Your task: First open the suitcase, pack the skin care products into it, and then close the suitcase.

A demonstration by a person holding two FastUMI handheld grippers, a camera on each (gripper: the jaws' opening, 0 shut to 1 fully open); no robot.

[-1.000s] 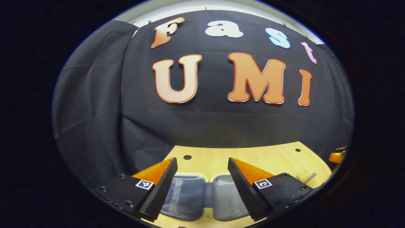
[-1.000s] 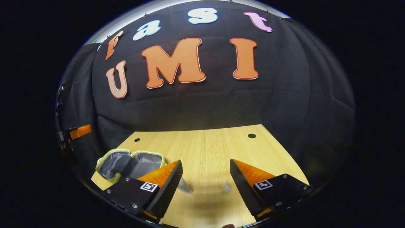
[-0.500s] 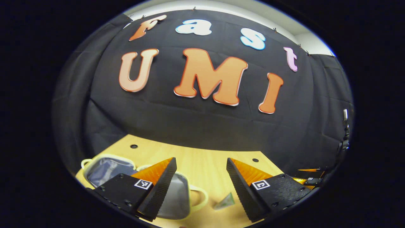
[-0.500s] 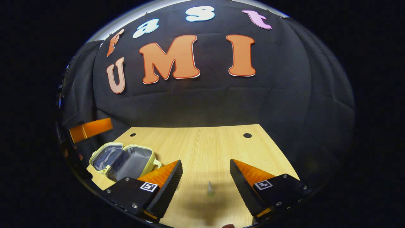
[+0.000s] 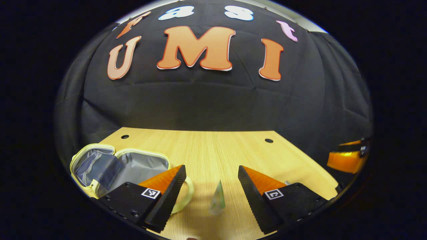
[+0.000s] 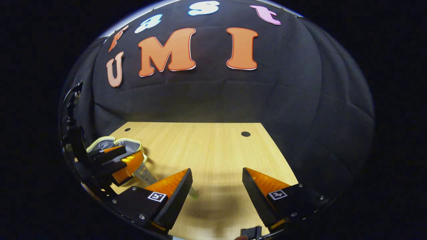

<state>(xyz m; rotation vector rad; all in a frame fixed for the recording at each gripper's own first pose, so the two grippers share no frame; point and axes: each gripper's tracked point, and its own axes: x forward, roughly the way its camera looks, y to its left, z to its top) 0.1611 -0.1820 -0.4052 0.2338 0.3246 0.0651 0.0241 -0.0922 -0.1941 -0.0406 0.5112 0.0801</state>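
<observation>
While the suitcase [image 5: 120, 165] lay open at the left of the worktop [image 5: 213, 146], its two grey-lined halves spread flat with a pale yellow rim and a looped handle facing the middle, nothing had yet been packed into it. Just right of that handle a skin care tube [image 5: 217, 198] lay on the wood, and the left hand-held gripper [image 5: 210, 186] hovered over it with its fingers spread wide and empty. The tube sat directly ahead in the gap between them, its long axis running along the fingers' direction, narrow end pointing away and broad end toward the camera. It looked small, pale and translucent with a green tint, tapering like a wedge. In the right gripper view the same tube [image 6: 146, 175] showed beside the suitcase [image 6: 110, 145], partly hidden. Farther right, the right hand-held gripper [image 6: 217, 186] was also spread and empty over bare wood, so the left was judged nearer.
</observation>
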